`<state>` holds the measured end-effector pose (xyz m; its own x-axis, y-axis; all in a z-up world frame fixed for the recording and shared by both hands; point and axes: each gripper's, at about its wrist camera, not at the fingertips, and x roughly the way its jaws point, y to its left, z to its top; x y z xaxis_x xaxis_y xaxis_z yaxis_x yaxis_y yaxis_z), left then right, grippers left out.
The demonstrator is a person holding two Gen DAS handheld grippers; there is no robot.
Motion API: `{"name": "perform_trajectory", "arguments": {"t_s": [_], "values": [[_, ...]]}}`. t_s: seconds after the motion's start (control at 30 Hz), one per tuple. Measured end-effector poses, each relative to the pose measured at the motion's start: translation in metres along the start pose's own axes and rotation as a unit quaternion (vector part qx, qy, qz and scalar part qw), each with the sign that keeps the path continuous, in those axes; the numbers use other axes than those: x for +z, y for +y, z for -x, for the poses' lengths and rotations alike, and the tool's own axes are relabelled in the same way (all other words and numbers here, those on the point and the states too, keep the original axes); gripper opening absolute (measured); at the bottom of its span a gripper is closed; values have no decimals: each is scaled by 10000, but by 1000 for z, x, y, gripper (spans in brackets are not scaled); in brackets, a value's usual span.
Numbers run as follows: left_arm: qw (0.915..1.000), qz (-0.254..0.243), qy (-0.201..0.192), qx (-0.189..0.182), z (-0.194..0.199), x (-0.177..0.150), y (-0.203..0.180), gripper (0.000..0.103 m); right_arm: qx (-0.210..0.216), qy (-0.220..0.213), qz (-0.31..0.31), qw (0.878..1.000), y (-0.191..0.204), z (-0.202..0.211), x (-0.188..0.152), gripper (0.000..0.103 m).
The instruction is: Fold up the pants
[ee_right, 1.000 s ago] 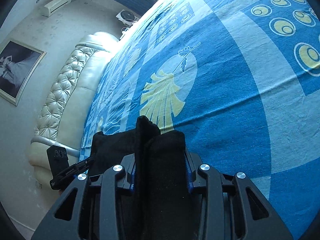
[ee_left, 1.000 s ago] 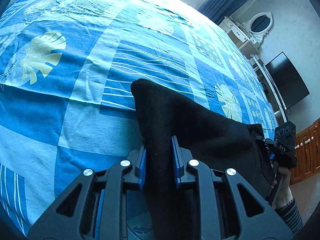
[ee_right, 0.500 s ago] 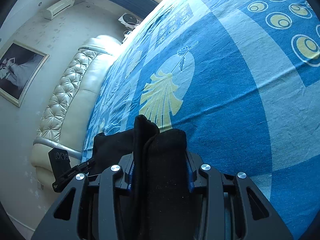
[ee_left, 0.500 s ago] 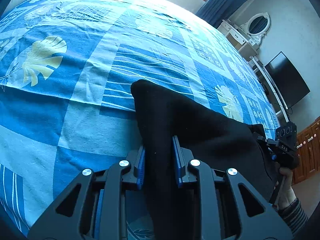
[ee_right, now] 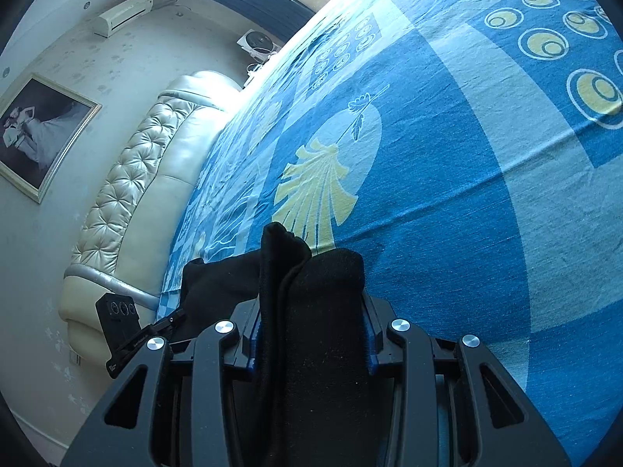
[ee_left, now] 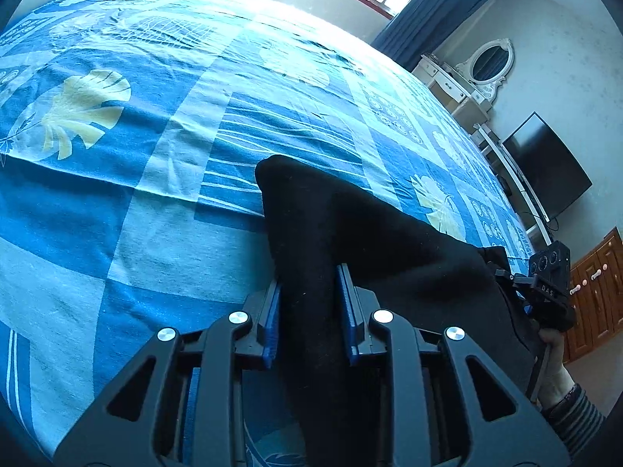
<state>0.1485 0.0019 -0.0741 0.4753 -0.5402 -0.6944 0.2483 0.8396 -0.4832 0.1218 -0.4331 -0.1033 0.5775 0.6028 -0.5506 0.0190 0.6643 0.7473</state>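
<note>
Black pants (ee_left: 350,257) are hanging stretched between both grippers above the bed. The left gripper (ee_left: 309,311) is clamping one bunched edge between its blue pads, and the right gripper (ee_right: 311,307) is pinching several folded layers at the other end. Beyond the cloth, the blue patterned bedspread (ee_left: 155,155) is lying wrinkled. Farther off, a tufted headboard (ee_right: 128,194) is lining the wall.
</note>
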Motion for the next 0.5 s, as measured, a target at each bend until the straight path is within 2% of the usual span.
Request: {"name": "perform_trajectory", "arguments": {"t_s": [0.5], "values": [[9999, -74, 4, -70, -4, 0, 3, 29, 25, -126, 25, 9999, -2, 1, -2, 38]]}}
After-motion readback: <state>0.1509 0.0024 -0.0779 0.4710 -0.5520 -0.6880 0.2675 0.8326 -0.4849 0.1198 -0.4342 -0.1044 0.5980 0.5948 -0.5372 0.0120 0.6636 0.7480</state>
